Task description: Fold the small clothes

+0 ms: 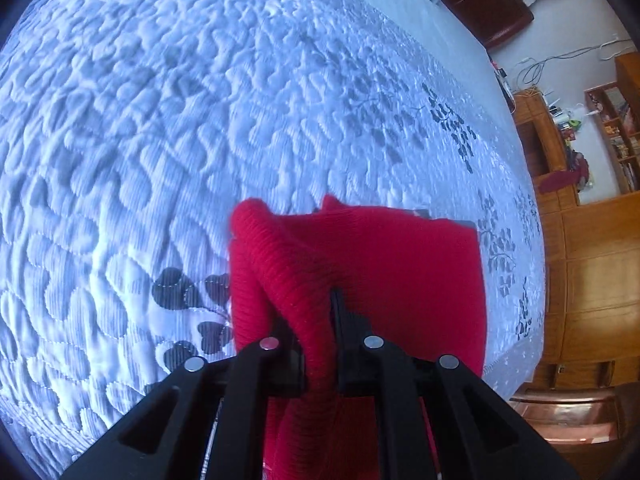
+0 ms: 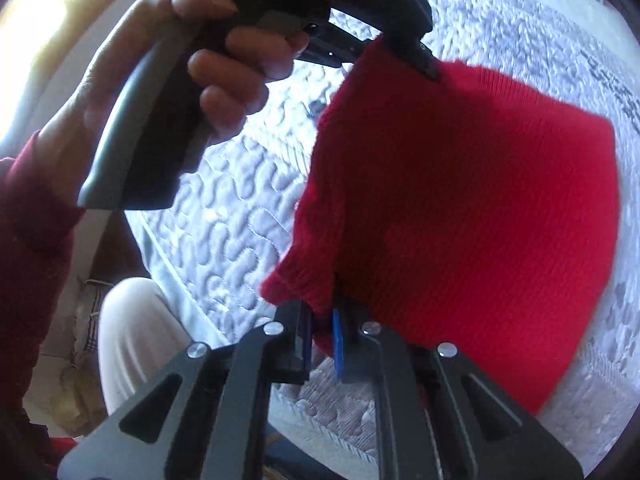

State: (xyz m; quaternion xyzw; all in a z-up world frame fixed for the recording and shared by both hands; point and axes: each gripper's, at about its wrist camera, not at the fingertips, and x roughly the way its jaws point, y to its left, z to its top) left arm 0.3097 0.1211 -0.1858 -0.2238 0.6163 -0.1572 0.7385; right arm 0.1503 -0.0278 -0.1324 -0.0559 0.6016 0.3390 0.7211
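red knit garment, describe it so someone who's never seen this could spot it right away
Start at the big white quilted bedspread with grey leaf print. Near its edge, the red knit garment hangs between the left gripper and the right gripper. It is the only bright red, ribbed thing over that pale quilt.

Bed with white quilted cover (image 1: 200, 120), grey leaf print. Wooden cabinets (image 1: 592, 264) and cluttered shelves (image 1: 620, 136) against pale wall (image 1: 568, 36); cables on wall. Bright daylight (image 2: 36, 12) upper left.
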